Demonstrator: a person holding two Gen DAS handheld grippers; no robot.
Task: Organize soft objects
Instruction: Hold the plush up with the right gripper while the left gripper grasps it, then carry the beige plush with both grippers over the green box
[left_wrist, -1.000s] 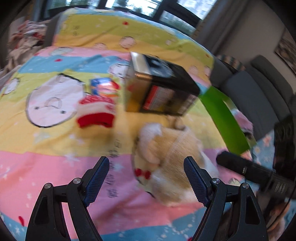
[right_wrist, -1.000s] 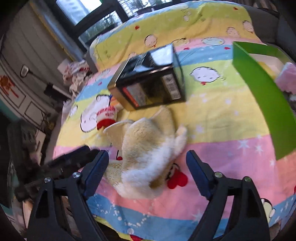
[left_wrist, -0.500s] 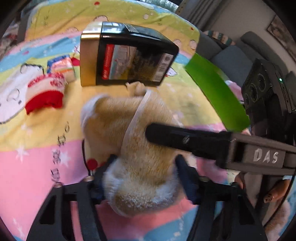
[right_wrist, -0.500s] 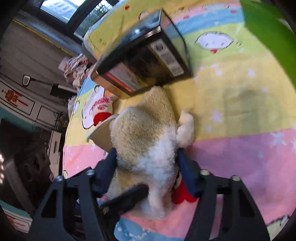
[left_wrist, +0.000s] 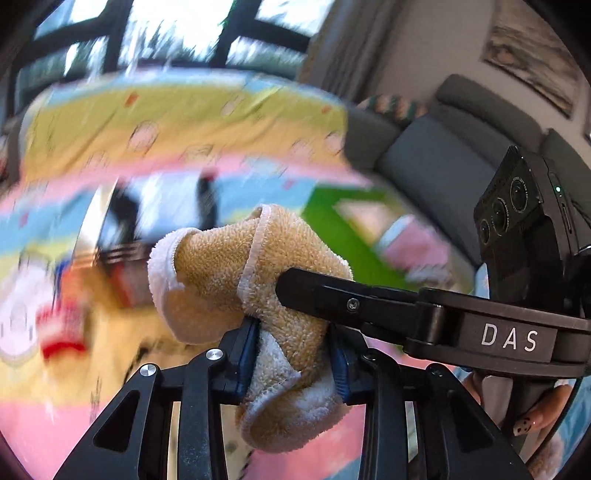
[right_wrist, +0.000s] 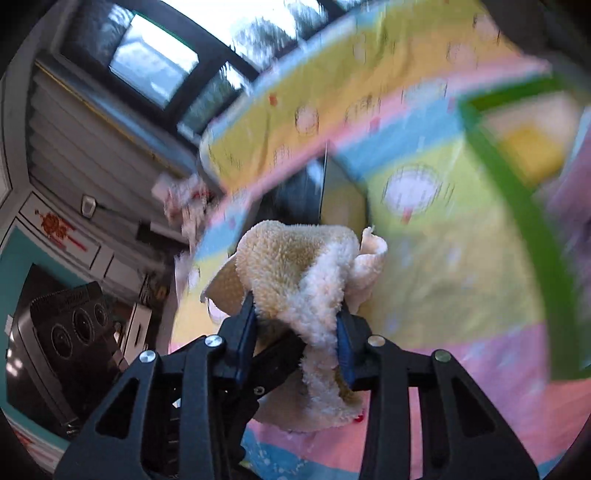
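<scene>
Left tongs (left_wrist: 293, 360): we find them pinching the lower part of the plush toy (left_wrist: 255, 295); the blue pads are pressed into its pile on both sides. One second ago they were spread wide above it.
Right tongs (right_wrist: 295, 345): we find them pinching the same plush toy (right_wrist: 306, 280) from the opposite side. In the left wrist view their black finger (left_wrist: 332, 299) lies across the toy's flank. One second ago they too were spread.
Plush toy: held between both tongs and, in our judgement, clear of the bed (left_wrist: 122, 110); it bunches and droops below the pads. Half a second ago it lay on the bedspread with the tongs closing round it.
Change: the grasp is complete and the lift is under way; heavy blur across the background in both views supports this.
Meaning for task: we judge the pick-up step done and the carry begun. The next step is likely placing into the green bin (right_wrist: 517, 206).
Bed: striped cartoon bedspread (right_wrist: 443, 258), too blurred for detail.
Black box (left_wrist: 118, 236): on the bed beyond the toy, as in the earlier frames, now a smear.
Green bin (left_wrist: 332, 218): to the right, beyond the toy; something pink (left_wrist: 413, 247) lies inside it.
Risk: the toy is soft and compresses, so we judge that a double grip could slip if the tongs pull apart.
</scene>
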